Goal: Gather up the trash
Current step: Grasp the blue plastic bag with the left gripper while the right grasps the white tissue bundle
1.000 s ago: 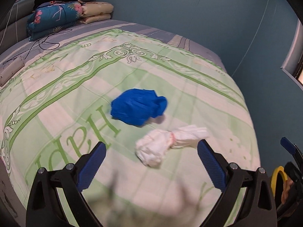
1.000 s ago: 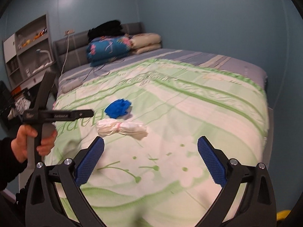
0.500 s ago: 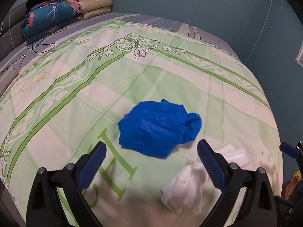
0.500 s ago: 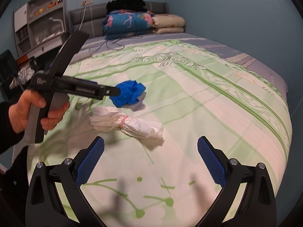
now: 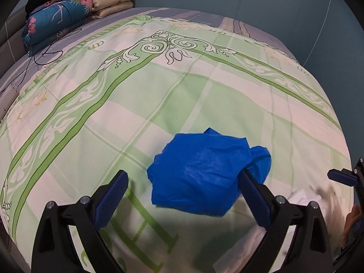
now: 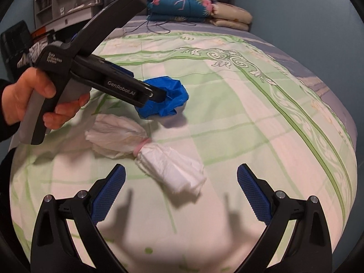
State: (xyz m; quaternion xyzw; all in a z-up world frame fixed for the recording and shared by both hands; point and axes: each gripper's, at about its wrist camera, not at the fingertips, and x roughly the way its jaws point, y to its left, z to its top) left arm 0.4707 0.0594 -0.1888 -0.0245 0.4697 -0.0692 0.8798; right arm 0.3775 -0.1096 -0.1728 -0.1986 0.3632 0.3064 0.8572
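1. Straddling the blue bag (image 5: 204, 173), your left gripper (image 5: 182, 188) stands wide open and grips nothing, so a squeeze should catch the crumpled plastic.
2. Your right gripper (image 6: 180, 182) hangs wide open and empty just short of the white bundle (image 6: 145, 150), lined up on its fatter end.
3. Both pieces lie near each other on the green quilt (image 6: 250, 113), one for each hand.

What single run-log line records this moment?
left gripper: open, around blue bag | right gripper: open, near white bag | bed
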